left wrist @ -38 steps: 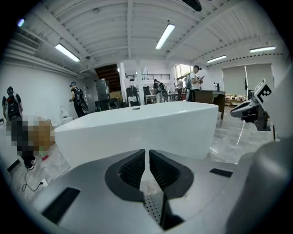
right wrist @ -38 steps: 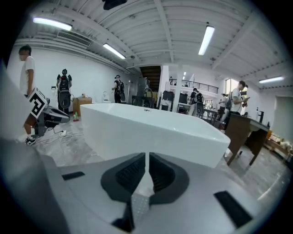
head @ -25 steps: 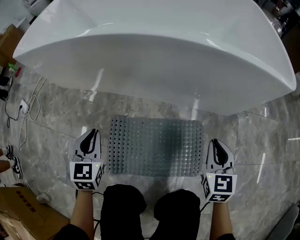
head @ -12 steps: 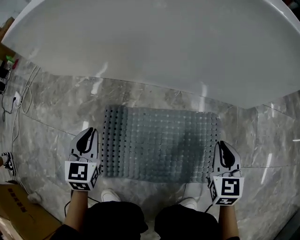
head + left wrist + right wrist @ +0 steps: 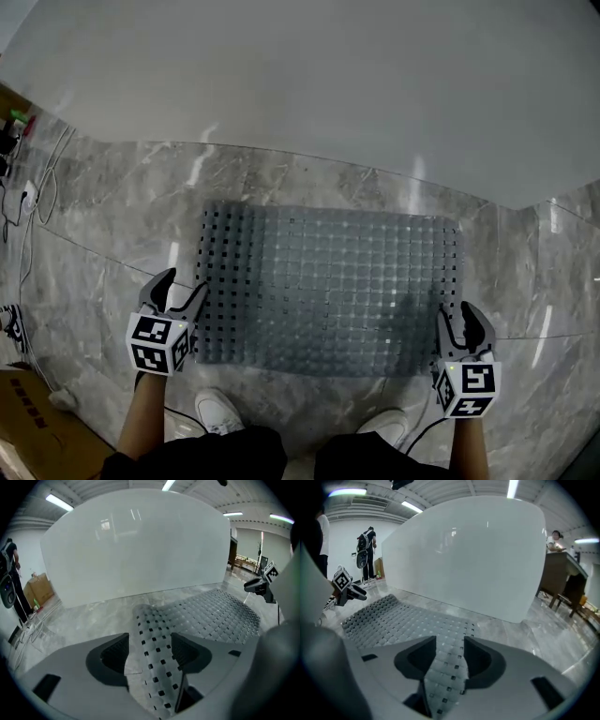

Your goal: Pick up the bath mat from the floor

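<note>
A second ago both tools hung clenched beside the short ends of the bath mat (image 5: 328,286). Now each has come down to a near corner, and the jaws are opening. The left hand-held gripper (image 5: 183,286) stands visibly spread, straddling the mat's left edge. In the left gripper view the perforated border runs straight up between the two pads of that gripper (image 5: 150,651), with bare floor showing in the gap on one side, so nothing is pinched yet. The right hand-held gripper (image 5: 459,314) is spread less. Its own view shows a strip of mat filling most of the space between its jaws (image 5: 450,656), but I read it as released rather than clamped, since it is widening.

The mat itself has not moved. It lies flat on the grey marble floor (image 5: 112,216), stretching from one gripper across to the other and running ahead of both toward the foot of the white bathtub (image 5: 328,84), which it stops short of.

To my eye this means the approach is over and the grasp is being set up. The pick-up proper has not begun, and the next thing needed is for both pairs of jaws to bite down on the edges they now bracket.

By count there is one mat, one bathtub and two hand-held grippers. There are also two white shoes, the left shoe (image 5: 217,410) and the right shoe (image 5: 386,424), just behind the grippers. One cardboard box (image 5: 37,441) sits behind and outside the left gripper.
</note>
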Demonstrator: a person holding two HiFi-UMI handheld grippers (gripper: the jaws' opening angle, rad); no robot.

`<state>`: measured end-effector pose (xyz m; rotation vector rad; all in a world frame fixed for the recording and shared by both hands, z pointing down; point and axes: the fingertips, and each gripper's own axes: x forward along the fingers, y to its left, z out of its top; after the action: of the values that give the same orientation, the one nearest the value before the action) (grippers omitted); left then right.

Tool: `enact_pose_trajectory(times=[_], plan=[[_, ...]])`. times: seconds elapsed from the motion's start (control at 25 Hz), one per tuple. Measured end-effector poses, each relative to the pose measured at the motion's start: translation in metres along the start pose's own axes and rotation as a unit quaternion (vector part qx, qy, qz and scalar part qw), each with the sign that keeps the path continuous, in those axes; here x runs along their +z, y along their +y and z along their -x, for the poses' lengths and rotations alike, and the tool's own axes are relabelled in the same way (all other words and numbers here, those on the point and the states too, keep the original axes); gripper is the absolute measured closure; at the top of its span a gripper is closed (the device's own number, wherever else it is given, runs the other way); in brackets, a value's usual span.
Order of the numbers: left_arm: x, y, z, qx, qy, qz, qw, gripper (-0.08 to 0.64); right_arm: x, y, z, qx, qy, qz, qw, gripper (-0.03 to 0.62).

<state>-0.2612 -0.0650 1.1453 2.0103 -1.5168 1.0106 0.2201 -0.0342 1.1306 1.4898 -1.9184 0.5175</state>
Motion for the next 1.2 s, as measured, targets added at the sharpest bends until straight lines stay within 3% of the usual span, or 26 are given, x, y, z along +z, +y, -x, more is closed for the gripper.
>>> enact_pose_trajectory(times=[0.32,0.52,0.84,1.0,1.08,1.2], plan=[[-0.049,0.002,-0.028,-0.029,0.087,0.037,0.9951,0.25,-0.058,-0.005,-0.028,0.003,0.113,-0.038,0.993,0.336],[-0.062,0.005,-0.041,-0.011,0.109,0.037,0.9933,0.228,-0.093,-0.014,-0.039,-0.007,0.177,-0.04,0.983,0.313],[-0.072,0.007,-0.051,-0.015,0.132,0.05,0.9899,0.209,-0.112,-0.026,-0.046,0.023,0.209,-0.13,0.969,0.254],[-0.077,0.004,-0.055,-0.034,0.146,0.091,0.9845,0.214,-0.112,-0.026,-0.047,0.03,0.216,-0.132,0.967,0.25],[-0.077,0.0,-0.057,-0.036,0.152,0.088,0.9838,0.267,-0.112,-0.026,-0.047,0.029,0.22,-0.132,0.966,0.251],[-0.076,-0.003,-0.057,-0.036,0.154,0.08,0.9843,0.272,-0.111,-0.027,-0.047,0.026,0.228,-0.127,0.965,0.252]])
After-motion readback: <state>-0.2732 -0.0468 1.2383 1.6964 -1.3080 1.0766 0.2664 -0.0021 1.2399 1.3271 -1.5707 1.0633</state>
